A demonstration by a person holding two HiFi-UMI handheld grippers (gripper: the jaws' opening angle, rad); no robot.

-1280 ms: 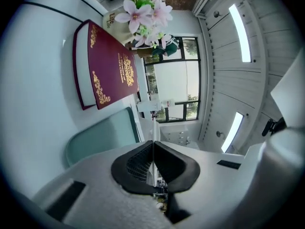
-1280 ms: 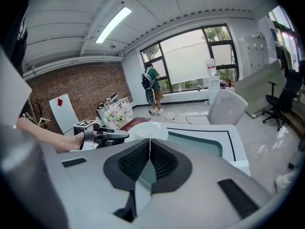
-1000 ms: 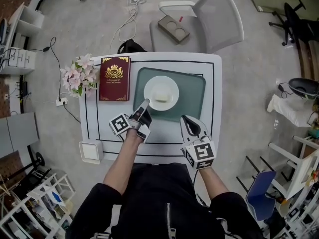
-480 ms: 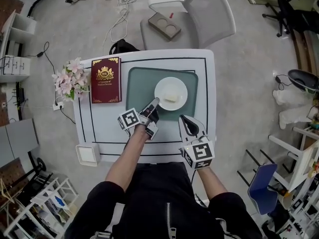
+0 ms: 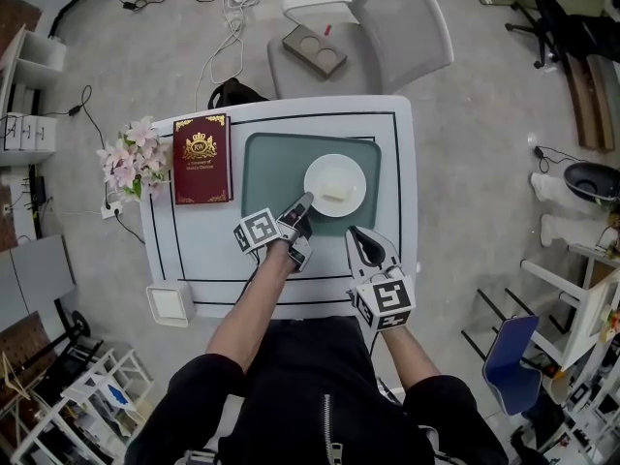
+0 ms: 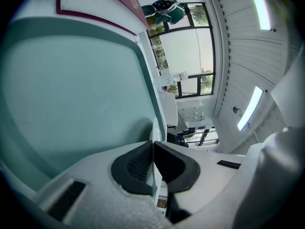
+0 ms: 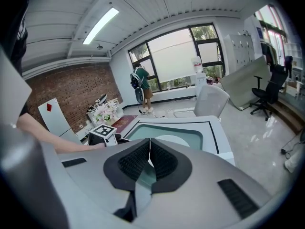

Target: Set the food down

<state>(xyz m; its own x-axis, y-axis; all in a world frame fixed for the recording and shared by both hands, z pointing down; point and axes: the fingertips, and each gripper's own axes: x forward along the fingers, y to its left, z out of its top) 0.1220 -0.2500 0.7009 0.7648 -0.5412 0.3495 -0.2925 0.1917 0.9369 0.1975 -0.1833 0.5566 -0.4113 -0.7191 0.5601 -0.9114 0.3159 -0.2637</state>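
Observation:
A white plate [image 5: 334, 184] with a pale piece of food [image 5: 336, 193] on it lies on the right half of the green placemat [image 5: 271, 177]. My left gripper [image 5: 305, 201] is shut on the plate's near-left rim. In the left gripper view the thin white plate rim [image 6: 156, 128] runs between the closed pads, above the green mat [image 6: 71, 94]. My right gripper [image 5: 356, 232] is shut and holds nothing, hovering over the mat's near right corner, short of the plate [image 7: 174, 141].
A red book [image 5: 201, 159] lies left of the mat, with pink flowers [image 5: 128, 158] beyond the table's left edge. A white box [image 5: 170, 303] sits at the near left corner of the white table [image 5: 407, 192]. A grey chair [image 5: 387, 27] stands behind.
The plate has slid from the mat's middle toward its right side, with my left gripper moving right along with it. The right gripper has stayed in place.

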